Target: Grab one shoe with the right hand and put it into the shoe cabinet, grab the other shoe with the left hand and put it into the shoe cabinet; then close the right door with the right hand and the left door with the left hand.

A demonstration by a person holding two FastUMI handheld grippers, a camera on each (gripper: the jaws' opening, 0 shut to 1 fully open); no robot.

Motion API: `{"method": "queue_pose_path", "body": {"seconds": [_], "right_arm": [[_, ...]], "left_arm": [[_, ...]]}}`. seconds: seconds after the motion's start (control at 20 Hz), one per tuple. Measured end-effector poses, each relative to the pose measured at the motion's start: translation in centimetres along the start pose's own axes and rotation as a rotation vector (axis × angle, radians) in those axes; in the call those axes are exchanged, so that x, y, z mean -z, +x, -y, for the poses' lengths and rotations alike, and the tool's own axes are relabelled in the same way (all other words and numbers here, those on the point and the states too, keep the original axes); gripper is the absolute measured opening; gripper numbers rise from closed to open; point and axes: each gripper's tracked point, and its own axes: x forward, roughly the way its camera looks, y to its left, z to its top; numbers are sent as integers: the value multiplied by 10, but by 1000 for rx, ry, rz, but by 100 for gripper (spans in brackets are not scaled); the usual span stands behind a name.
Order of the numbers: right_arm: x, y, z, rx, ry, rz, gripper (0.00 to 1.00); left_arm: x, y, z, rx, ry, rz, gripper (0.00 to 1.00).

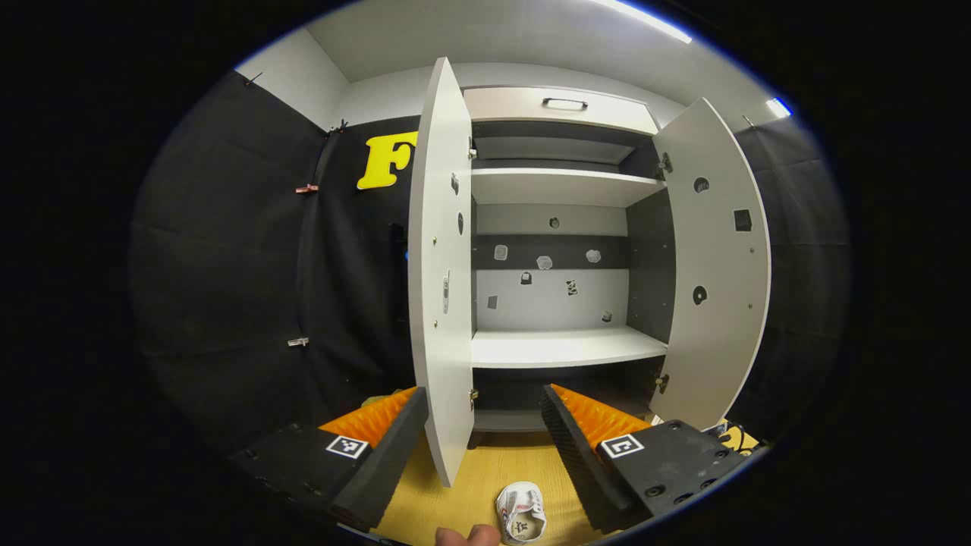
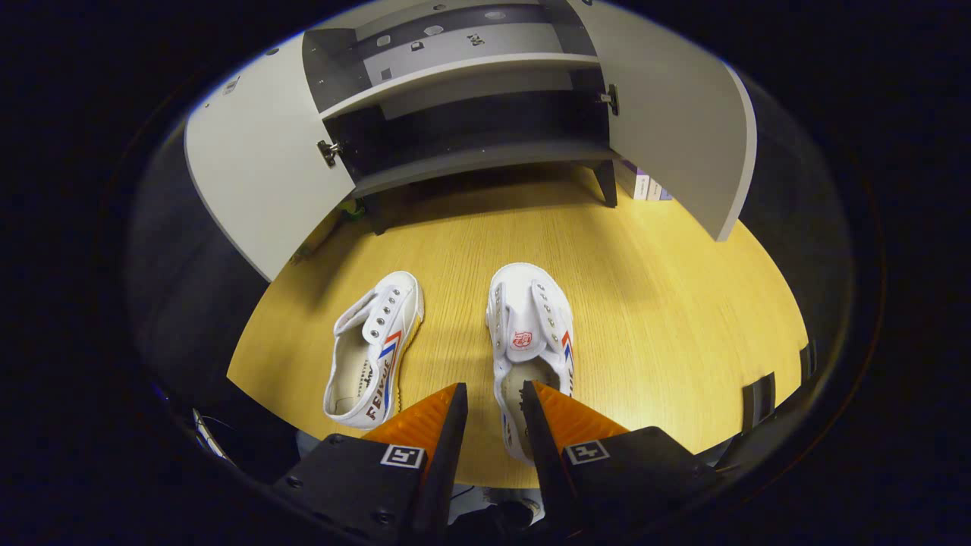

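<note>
Two white canvas shoes lie on the wooden floor (image 2: 652, 303) in front of the shoe cabinet (image 2: 470, 121). The left shoe (image 2: 375, 341) leans onto its side. The right shoe (image 2: 527, 318) stands upright, toe toward the cabinet. My right gripper (image 2: 493, 398) is low over its heel, jaws narrowed and astride the shoe's left side wall; a strip of floor shows between the left finger and the shoe. My left gripper (image 1: 484, 390) hangs wide open facing the cabinet's white shelf (image 1: 565, 345), nothing in it. One shoe (image 1: 522, 512) lies below it.
Both cabinet doors stand open: the left door (image 1: 440, 288) edge-on close to my left gripper, the right door (image 1: 717, 273) swung wide. A drawer with a handle (image 1: 565, 104) tops the cabinet. Small boxes (image 2: 641, 186) sit behind the right door. A fingertip (image 1: 466, 535) shows at the bottom.
</note>
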Motion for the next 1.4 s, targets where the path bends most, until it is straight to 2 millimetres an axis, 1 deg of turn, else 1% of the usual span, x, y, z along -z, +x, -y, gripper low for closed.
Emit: {"method": "queue_pose_path", "body": {"seconds": [0.15, 0.3, 0.4, 0.5, 0.55, 0.6, 0.7, 0.75, 0.8, 0.85, 0.9, 0.95, 1.0, 1.15, 1.3, 1.4], "right_arm": [[3, 27, 2, 18, -17, 24, 53], [-6, 51, 1, 26, -51, 88, 53], [-7, 65, -5, 18, -50, 119, 53], [-15, 76, -2, 31, -43, 174, 51], [-17, 82, 8, 69, -44, 192, 44], [-20, 84, 6, 70, -34, 218, 25], [-24, 89, 4, 59, -52, 236, 20], [-21, 90, 4, 60, -62, 238, 19], [-25, 90, 4, 51, -64, 240, 12], [-26, 92, 4, 42, -58, 230, 7], [-28, 88, 5, 38, -47, 223, 7], [-34, 82, 7, 35, -40, 226, 5], [-40, 77, 8, 26, -39, 229, 6], [-56, 57, 5, -13, -20, 241, 5], [-81, 27, -4, -46, -47, 275, 5], [-105, 0, -14, -70, -49, 300, 5]], "left_arm": [[5, 1, -5, -13, -8, -12, 95], [16, 4, -11, -24, 4, -32, 95], [20, 5, -16, -40, 19, -43, 95], [24, 7, -21, -54, 35, -42, 95], [24, 8, -23, -58, 39, -39, 95], [25, 7, -24, -61, 40, -32, 95], [24, 7, -28, -65, 41, -16, 95], [23, 8, -29, -68, 46, -12, 95], [24, 8, -31, -71, 52, -12, 95], [24, 9, -32, -72, 58, -12, 95], [23, 10, -33, -75, 60, -12, 95], [24, 11, -34, -76, 56, -14, 95], [24, 11, -34, -76, 49, -16, 95], [26, 13, -32, -72, 22, -26, 95], [23, 12, -27, -59, 3, -20, 95], [20, 12, -25, -52, -3, -9, 95]]}}
